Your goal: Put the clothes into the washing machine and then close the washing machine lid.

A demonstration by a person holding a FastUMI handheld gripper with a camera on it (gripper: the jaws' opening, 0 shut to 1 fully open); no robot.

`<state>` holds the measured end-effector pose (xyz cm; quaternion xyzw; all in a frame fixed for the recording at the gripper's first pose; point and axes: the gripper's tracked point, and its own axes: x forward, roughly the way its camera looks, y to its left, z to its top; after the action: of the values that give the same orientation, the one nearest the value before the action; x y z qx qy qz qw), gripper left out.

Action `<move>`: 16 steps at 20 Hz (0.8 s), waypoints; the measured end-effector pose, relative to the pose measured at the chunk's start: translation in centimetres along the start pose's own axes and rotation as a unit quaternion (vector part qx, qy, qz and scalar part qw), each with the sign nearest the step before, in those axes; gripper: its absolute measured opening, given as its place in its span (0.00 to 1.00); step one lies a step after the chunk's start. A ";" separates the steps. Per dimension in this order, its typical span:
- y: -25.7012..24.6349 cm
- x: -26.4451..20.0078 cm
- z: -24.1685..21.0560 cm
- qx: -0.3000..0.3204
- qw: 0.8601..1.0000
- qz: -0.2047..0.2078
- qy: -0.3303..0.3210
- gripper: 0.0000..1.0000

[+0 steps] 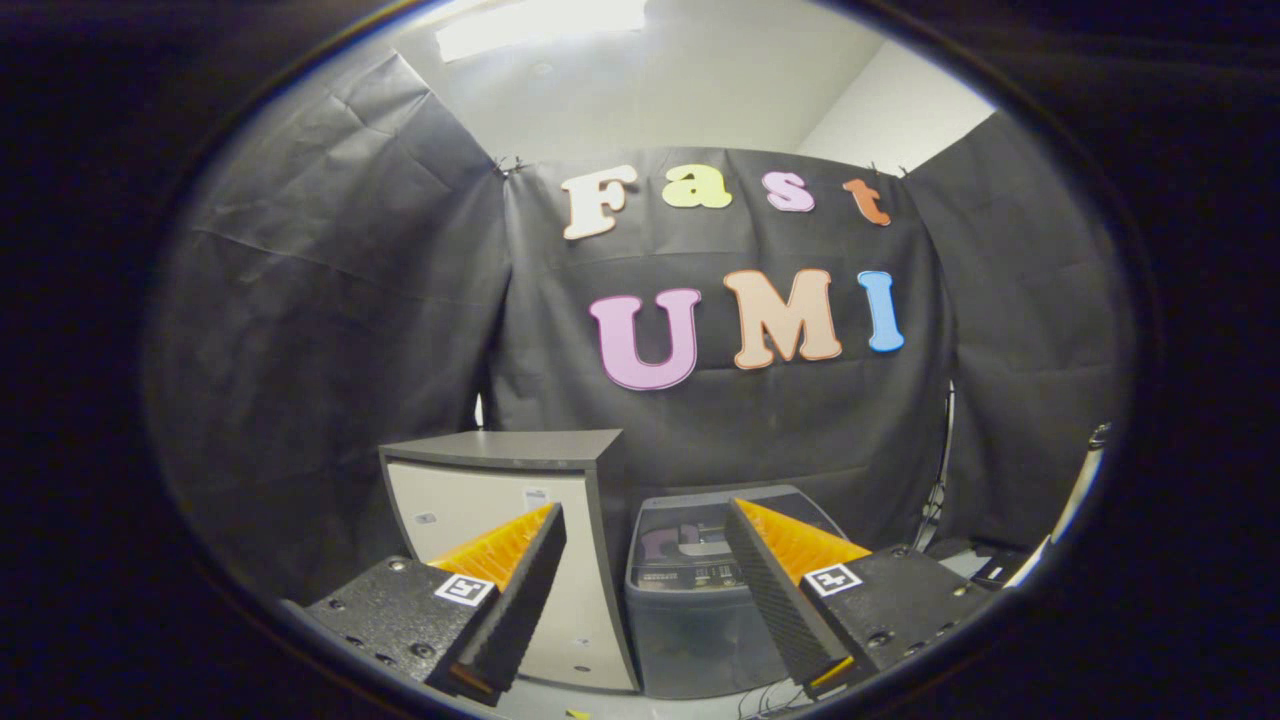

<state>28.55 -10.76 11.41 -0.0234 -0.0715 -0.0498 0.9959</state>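
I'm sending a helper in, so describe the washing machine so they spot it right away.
Against the black cloth wall stands a pale cabinet with a dark top. The washing machine sits right beside it, beyond the open gripper: lower, grey, with a lid that reflects.

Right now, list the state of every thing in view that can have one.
Small grey top-loading washing machine: lid shut, reflective, upright beyond the fingers.
Tall cream cabinet with dark grey top: front closed, standing left of the machine.
Gripper: fingers open, holding nothing.
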 end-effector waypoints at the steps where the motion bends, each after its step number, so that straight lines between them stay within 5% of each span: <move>1: -0.4 -0.2 -0.1 -0.007 1.000 -0.003 0.001 0.97; 16: 1.3 -3.0 -0.3 0.025 0.999 0.042 0.005 0.97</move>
<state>25.82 -9.16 10.59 -0.0016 -0.0664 -0.0063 0.9978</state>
